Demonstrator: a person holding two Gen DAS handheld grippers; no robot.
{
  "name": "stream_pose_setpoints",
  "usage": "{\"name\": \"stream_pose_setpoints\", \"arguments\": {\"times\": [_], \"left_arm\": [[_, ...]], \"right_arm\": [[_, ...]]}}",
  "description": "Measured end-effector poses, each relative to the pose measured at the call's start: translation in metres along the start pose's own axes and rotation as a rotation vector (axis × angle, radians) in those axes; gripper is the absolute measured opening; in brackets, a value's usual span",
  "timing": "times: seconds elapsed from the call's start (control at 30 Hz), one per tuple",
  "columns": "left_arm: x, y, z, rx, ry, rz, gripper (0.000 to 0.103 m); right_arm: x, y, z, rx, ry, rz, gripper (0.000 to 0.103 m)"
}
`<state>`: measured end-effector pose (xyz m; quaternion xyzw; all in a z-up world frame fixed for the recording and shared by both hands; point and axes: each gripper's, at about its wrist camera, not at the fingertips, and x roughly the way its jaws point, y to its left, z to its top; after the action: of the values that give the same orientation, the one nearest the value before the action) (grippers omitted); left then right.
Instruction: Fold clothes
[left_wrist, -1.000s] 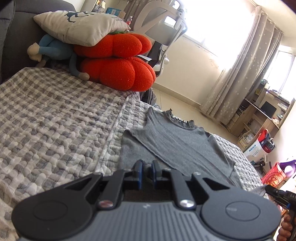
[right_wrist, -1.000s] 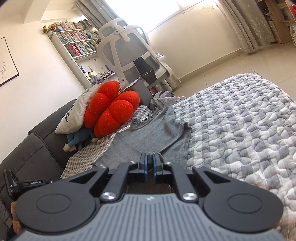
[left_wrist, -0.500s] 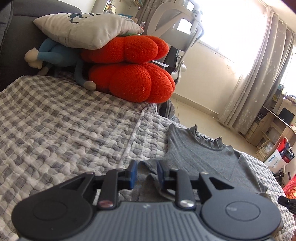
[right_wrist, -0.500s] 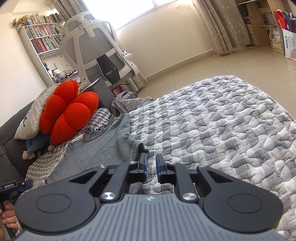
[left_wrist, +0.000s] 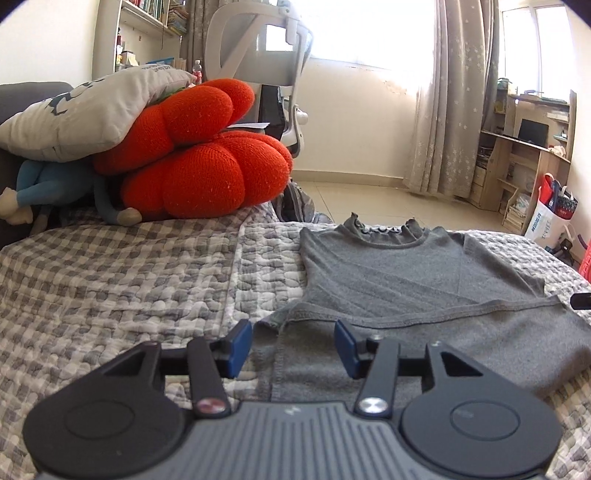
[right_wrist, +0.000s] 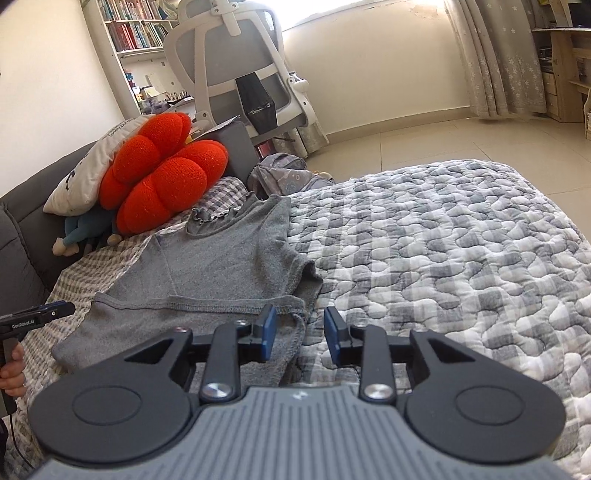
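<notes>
Both grippers angled down over the quilt (right_wrist: 461, 240). Shirt (left_wrist: 406, 280) lies flat, part-folded. Left gripper (left_wrist: 293, 349) jaws opening, released, shirt edge between them untouched. Right gripper (right_wrist: 300, 338) opening, released, at the shirt's corner.

this is a lived-in room at home, part bedroom and part study. a wide bed or sofa bed under a grey checked quilt (right_wrist: 443, 258) fills the near part, with a dark upholstered backrest (right_wrist: 22, 236) along one side. piled against it are a puffy red cushion (left_wrist: 192, 155), a pale printed pillow (left_wrist: 85, 114) and a blue soft toy (left_wrist: 48, 181). beyond stands a white mesh office chair (right_wrist: 236, 70), and a bookshelf (right_wrist: 129, 26) packed with books. pale star-patterned curtains (left_wrist: 450, 92) hang by a bright window, the floor is light tile (right_wrist: 424, 140), and a wooden desk with shelves (left_wrist: 524, 155) holds a laptop, with shopping bags (left_wrist: 550, 214) beside it.
</notes>
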<state>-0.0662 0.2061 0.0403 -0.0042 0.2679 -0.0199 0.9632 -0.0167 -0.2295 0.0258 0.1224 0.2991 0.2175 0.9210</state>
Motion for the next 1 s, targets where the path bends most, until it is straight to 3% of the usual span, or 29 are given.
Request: {"name": "stream_pose_setpoints", "arguments": {"times": [0.2, 0.23, 0.3, 0.37, 0.43, 0.57, 0.7, 0.83, 0.9, 0.93, 1.0], "left_arm": [[0.028, -0.003, -0.003, 0.078, 0.073, 0.041, 0.049], [0.031, -0.006, -0.005, 0.102, 0.082, 0.049, 0.038], [0.029, -0.014, -0.008, 0.151, 0.066, 0.060, 0.025], [0.026, -0.019, -0.009, 0.183, 0.051, 0.069, 0.008], [0.024, -0.022, -0.009, 0.192, 0.044, 0.064, 0.004], [0.021, -0.019, -0.006, 0.202, 0.027, 0.086, 0.003], [0.011, -0.012, 0.000, 0.181, 0.004, 0.092, 0.003], [0.011, -0.003, 0.003, 0.158, 0.032, 0.060, 0.005], [0.009, 0.004, 0.003, 0.122, 0.033, 0.040, 0.008], [0.007, 0.008, 0.004, 0.101, 0.027, 0.026, 0.013], [0.006, 0.012, 0.004, 0.078, 0.028, 0.002, 0.033]], "right_arm": [[0.011, 0.016, -0.001, -0.151, 0.026, -0.048, 0.032], [0.013, 0.019, -0.002, -0.178, 0.030, -0.059, 0.030], [0.016, 0.023, -0.004, -0.211, 0.037, -0.069, 0.010], [0.017, 0.023, -0.006, -0.215, 0.044, -0.073, 0.009], [0.019, 0.024, -0.007, -0.231, 0.051, -0.058, 0.010], [0.018, 0.021, -0.001, -0.220, 0.045, -0.054, 0.019], [0.025, 0.014, 0.003, -0.186, 0.061, -0.016, 0.019], [0.031, 0.013, 0.003, -0.175, 0.071, 0.012, 0.026], [0.029, 0.008, 0.003, -0.149, 0.066, 0.032, 0.035], [0.028, 0.007, 0.002, -0.141, 0.061, 0.041, 0.035], [0.027, 0.008, 0.000, -0.146, 0.051, 0.046, 0.037]]}}
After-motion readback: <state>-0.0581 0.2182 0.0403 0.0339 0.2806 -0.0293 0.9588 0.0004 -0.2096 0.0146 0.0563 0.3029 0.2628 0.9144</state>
